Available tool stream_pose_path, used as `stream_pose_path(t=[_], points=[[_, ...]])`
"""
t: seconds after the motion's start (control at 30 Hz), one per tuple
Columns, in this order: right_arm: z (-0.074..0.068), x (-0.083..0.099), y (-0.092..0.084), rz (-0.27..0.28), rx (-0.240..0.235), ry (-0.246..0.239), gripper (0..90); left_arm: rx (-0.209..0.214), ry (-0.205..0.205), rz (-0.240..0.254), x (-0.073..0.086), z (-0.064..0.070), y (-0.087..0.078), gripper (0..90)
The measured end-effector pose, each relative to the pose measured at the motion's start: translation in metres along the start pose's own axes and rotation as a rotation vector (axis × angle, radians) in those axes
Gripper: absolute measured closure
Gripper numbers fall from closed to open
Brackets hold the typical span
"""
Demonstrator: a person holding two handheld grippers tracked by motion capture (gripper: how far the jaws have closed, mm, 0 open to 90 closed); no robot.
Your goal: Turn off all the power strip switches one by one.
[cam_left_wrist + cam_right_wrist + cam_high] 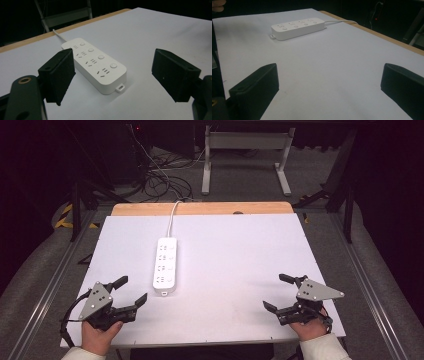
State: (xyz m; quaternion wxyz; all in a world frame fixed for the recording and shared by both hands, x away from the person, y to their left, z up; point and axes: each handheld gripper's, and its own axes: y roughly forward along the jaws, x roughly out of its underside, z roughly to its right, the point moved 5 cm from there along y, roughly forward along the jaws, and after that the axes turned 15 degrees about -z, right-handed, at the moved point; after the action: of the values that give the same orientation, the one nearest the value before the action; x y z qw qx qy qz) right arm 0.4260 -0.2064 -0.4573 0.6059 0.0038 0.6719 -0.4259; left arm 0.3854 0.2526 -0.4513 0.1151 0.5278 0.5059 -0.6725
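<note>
Strip [166, 265] near left tool [131, 292]

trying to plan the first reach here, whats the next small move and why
Probably ease the left gripper forward toward the near end of the white plastic four-socket power strip. That gripper sits closer to the strip than the right gripper, its fingers stand wide open with nothing between them, and the left gripper view already looks at the strip's near end. Both grippers are still apart from it on the white tabletop.
</note>
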Motion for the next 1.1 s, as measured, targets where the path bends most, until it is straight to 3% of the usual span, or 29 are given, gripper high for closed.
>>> stream_pose_path(t=[0.07, 0.23, 0.5, 0.63, 0.9, 1.0, 1.1], points=[[0.000, 0.000, 0.000, 0.002, 0.000, -0.001, 2.1, -0.007, 0.003, -0.007, 0.000, 0.000, 0.000, 24.8], [0.000, 0.001, 0.000, 0.000, -0.003, -0.002, 2.3, -0.020, 0.059, -0.025, -0.002, 0.002, 0.000, 26.4], [-0.001, 0.000, 0.000, 0.002, -0.007, -0.006, 2.5, 0.015, 0.049, -0.020, -0.004, 0.001, -0.002, 31.5], [-0.002, 0.000, 0.001, 0.001, -0.013, -0.012, 2.5, 0.012, 0.075, -0.061, -0.007, -0.001, -0.006, 33.1], [-0.003, 0.000, 0.002, 0.001, -0.021, -0.009, 2.7, 0.043, 0.059, -0.064, -0.015, 0.000, -0.004, 35.9], [-0.004, 0.000, 0.002, 0.000, -0.032, -0.015, 3.0, 0.058, 0.080, -0.109, -0.021, 0.004, 0.001, 37.1], [-0.005, 0.000, 0.003, -0.004, -0.041, -0.021, 3.4, 0.065, 0.089, -0.117, -0.024, 0.006, 0.004, 40.0]])
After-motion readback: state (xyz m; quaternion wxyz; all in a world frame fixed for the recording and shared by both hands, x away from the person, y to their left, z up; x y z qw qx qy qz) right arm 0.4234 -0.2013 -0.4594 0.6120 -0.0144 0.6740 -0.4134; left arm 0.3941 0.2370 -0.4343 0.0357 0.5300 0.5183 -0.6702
